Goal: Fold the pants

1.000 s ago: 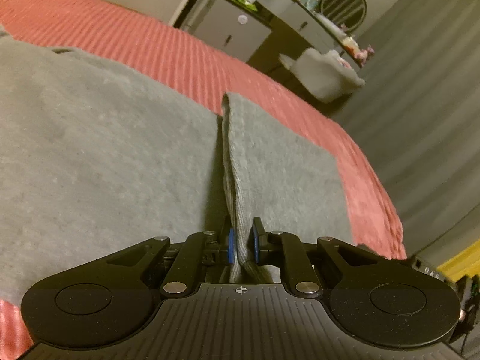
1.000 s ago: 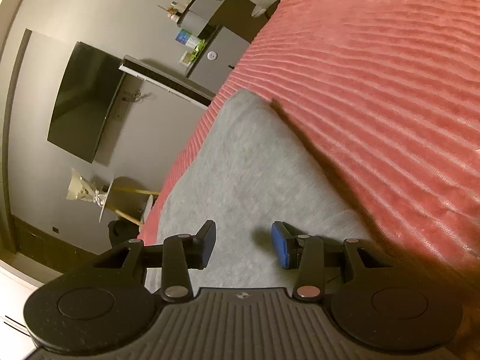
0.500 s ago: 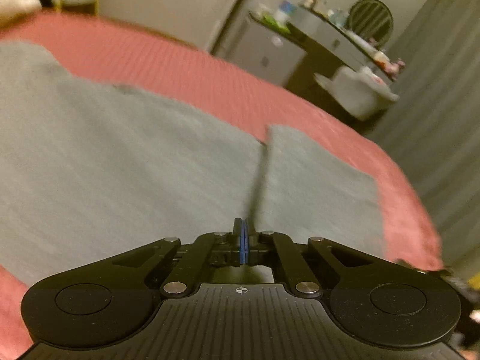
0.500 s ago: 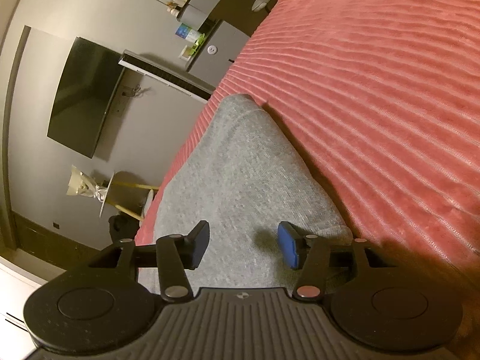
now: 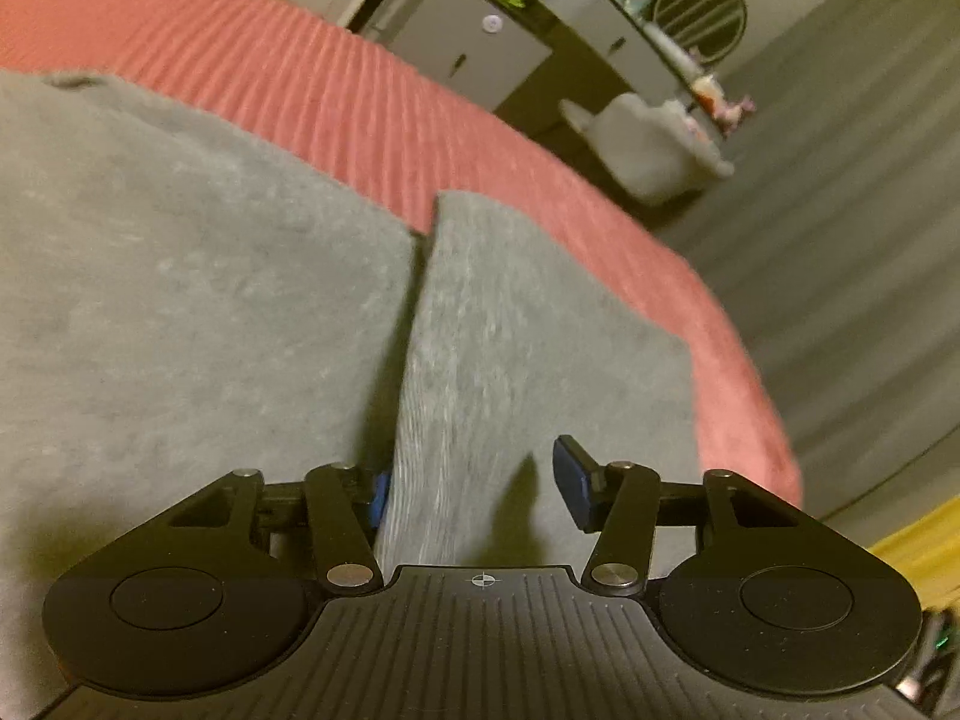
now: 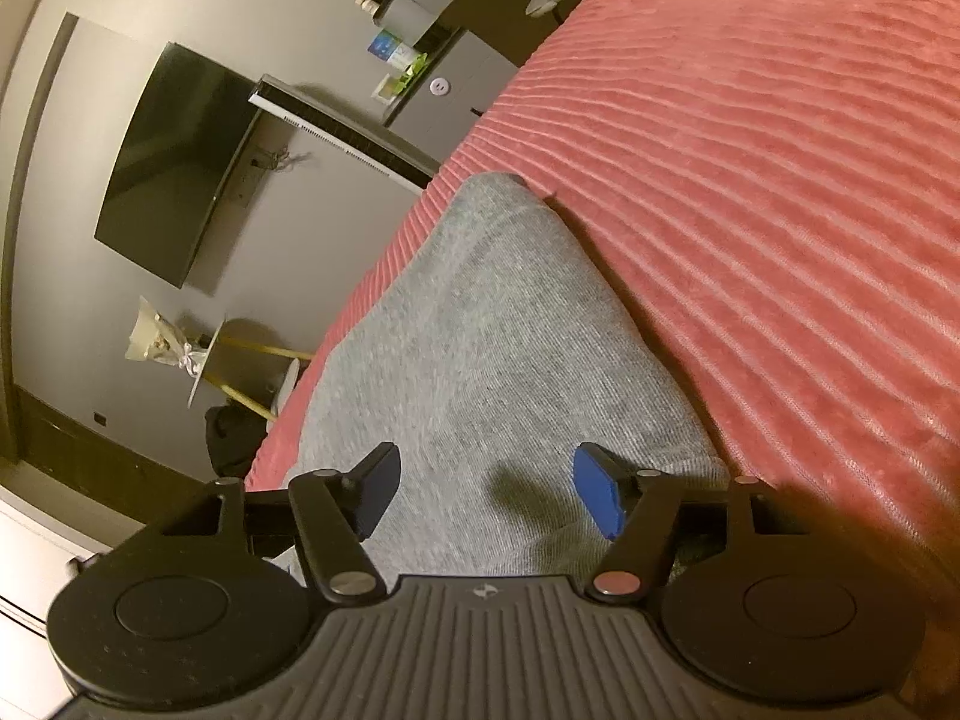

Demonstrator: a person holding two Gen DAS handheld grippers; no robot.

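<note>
My left gripper (image 5: 471, 489) is wide open w/ nothing held, a raised fold of the grey knit pants (image 5: 180, 300) between its fingers. Right gripper (image 6: 486, 495) also wide open, empty, over the pants on the pink ribbed bed cover (image 6: 780, 180).

A bed with a ribbed red bedspread (image 6: 750, 192) fills a dim room, where a dark wall-mounted television (image 6: 174, 162) hangs near a grey cabinet (image 5: 474, 54) and grey curtains (image 5: 840, 228).
</note>
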